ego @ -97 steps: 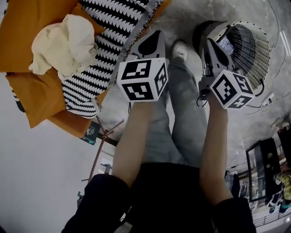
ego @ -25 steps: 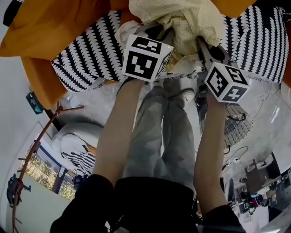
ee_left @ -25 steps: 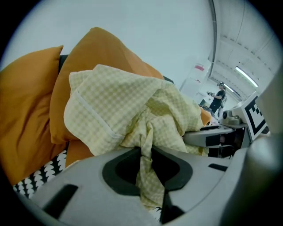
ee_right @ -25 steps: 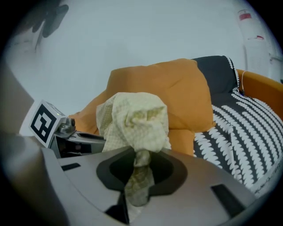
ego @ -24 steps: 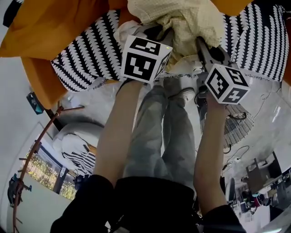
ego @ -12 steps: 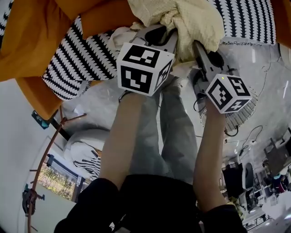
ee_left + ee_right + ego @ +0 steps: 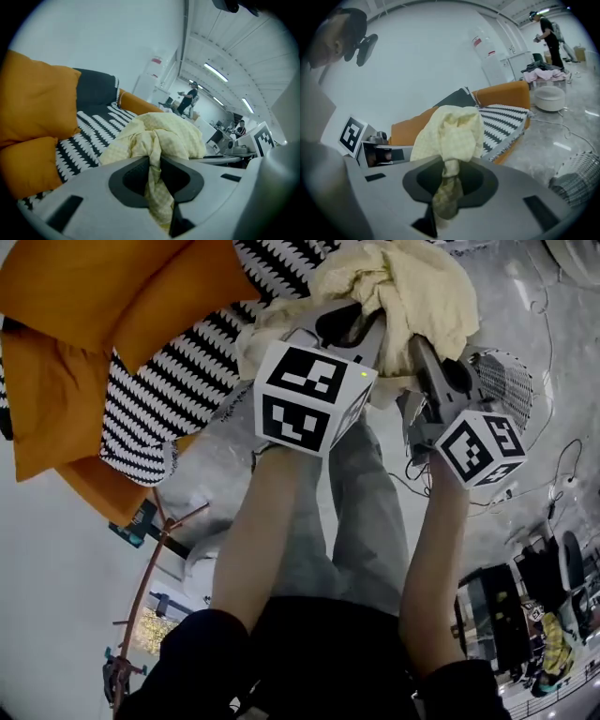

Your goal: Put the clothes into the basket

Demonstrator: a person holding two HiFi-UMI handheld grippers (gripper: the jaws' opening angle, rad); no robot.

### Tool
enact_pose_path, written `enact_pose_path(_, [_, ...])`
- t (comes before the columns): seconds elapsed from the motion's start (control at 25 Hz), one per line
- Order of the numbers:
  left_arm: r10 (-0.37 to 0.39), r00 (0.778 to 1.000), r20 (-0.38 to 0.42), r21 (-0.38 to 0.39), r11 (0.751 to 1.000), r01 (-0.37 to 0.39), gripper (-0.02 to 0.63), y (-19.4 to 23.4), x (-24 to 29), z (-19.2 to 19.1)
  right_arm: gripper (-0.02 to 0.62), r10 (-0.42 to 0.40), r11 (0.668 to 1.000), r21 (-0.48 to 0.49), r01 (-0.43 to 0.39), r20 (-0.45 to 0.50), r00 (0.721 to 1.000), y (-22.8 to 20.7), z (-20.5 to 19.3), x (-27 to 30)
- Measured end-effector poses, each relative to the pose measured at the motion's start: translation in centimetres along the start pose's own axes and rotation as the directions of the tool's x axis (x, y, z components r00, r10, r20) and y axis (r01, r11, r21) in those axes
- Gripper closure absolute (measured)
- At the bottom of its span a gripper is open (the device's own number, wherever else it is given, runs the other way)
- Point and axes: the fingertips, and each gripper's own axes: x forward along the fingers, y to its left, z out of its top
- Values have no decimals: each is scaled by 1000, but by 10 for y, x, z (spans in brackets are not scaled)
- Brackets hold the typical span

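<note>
A pale yellow checked garment (image 7: 403, 287) hangs bunched in the air between both grippers, clear of the sofa. My left gripper (image 7: 361, 315) is shut on one fold of the garment (image 7: 154, 159). My right gripper (image 7: 420, 345) is shut on another fold of the garment (image 7: 450, 178). The white wicker basket (image 7: 504, 381) stands on the floor just right of the right gripper; its rim (image 7: 581, 173) shows at the lower right of the right gripper view.
An orange sofa with orange cushions (image 7: 84, 324) and a black-and-white patterned throw (image 7: 178, 381) lies to the left. Cables (image 7: 553, 465) trail over the grey marble floor. The person's legs (image 7: 366, 512) stand below the grippers. A white pouf (image 7: 549, 97) sits far off.
Both grippers have lifted the yellow garment off the sofa and carried it right, towards the basket. The sofa has slid to the left of the view and the basket has come nearer.
</note>
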Motion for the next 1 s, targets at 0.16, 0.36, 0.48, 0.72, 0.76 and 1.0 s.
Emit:
enact_pose_path(0.16, [-94,994,-54,60,993,98,540,-59,41,-2,525,-80,993,89,74,70,994,-50,3,-48])
enact_pose_path(0.36, [-218,968,-126,126,964,233,540,-150,81,-14,525,-177,963,238,129,193,965,-104,-2,-128])
enact_pose_path(0.48, [-294,938,-183,180,928,326,540,-206,96,-23,526,-267,929,325,179,253,930,-128,-11,-178])
enact_pose_path(0.72, [-409,864,-293,246,841,481,540,-308,138,-53,528,-424,852,454,261,306,852,-189,-38,-256])
enact_pose_path(0.76, [-422,852,-311,247,830,501,540,-323,140,-59,528,-449,837,475,272,311,838,-195,-44,-268])
enact_pose_path(1.0, [-511,766,-390,221,755,617,540,-416,133,-91,529,-591,742,575,344,319,741,-212,-68,-346])
